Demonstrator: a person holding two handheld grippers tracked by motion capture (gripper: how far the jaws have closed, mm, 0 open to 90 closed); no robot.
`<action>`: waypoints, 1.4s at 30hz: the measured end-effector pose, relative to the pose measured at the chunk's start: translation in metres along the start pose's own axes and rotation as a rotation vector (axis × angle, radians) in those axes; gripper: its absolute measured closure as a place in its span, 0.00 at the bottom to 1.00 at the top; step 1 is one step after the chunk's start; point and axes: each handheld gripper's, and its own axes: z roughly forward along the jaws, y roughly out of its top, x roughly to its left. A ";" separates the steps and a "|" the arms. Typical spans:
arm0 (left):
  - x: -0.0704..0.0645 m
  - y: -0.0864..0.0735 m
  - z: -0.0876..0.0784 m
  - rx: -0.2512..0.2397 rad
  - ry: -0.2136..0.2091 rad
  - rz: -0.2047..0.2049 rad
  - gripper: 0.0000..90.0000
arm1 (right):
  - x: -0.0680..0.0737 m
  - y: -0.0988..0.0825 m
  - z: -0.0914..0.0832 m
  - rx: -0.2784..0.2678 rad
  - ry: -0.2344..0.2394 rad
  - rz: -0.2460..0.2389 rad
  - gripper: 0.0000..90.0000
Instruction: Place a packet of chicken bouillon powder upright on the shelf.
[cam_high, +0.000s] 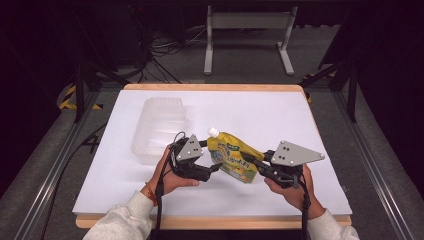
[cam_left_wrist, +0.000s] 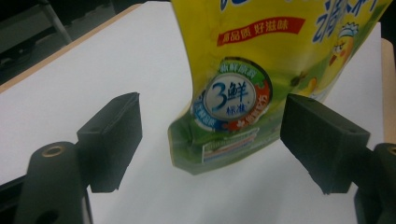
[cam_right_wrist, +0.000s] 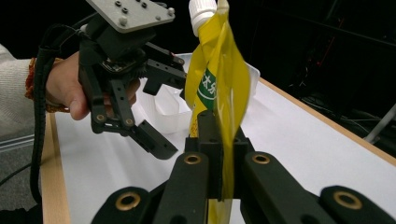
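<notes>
A yellow spouted pouch (cam_high: 235, 156) with a white cap hangs lifted above the white sheet between my two grippers. My right gripper (cam_high: 254, 163) is shut on the pouch's lower edge; in the right gripper view its jaws (cam_right_wrist: 224, 135) pinch the thin yellow film (cam_right_wrist: 218, 74) edge-on. My left gripper (cam_high: 214, 164) stands open at the pouch's left side. In the left gripper view the pouch's bottom corner (cam_left_wrist: 243, 98) hangs between its two pads (cam_left_wrist: 210, 140) without touching either. The left gripper (cam_right_wrist: 163, 112) is also seen from the right gripper view, jaws spread beside the pouch.
A clear plastic container (cam_high: 157, 127) sits at the back left of the white sheet (cam_high: 280, 110), just behind the left hand. The wooden table edge (cam_high: 210, 221) runs along the front. A metal stand (cam_high: 247, 30) and cables lie on the floor beyond.
</notes>
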 end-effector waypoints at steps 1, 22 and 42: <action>0.001 0.000 0.001 0.007 0.000 0.006 0.26 | 0.001 0.001 0.002 0.003 0.000 -0.005 1.00; 0.005 -0.003 -0.002 0.027 -0.005 0.036 0.80 | 0.002 0.007 0.018 0.012 -0.016 -0.009 1.00; 0.020 0.002 -0.018 -0.019 0.082 -0.009 0.93 | 0.002 0.025 0.038 -0.020 -0.054 -0.016 0.99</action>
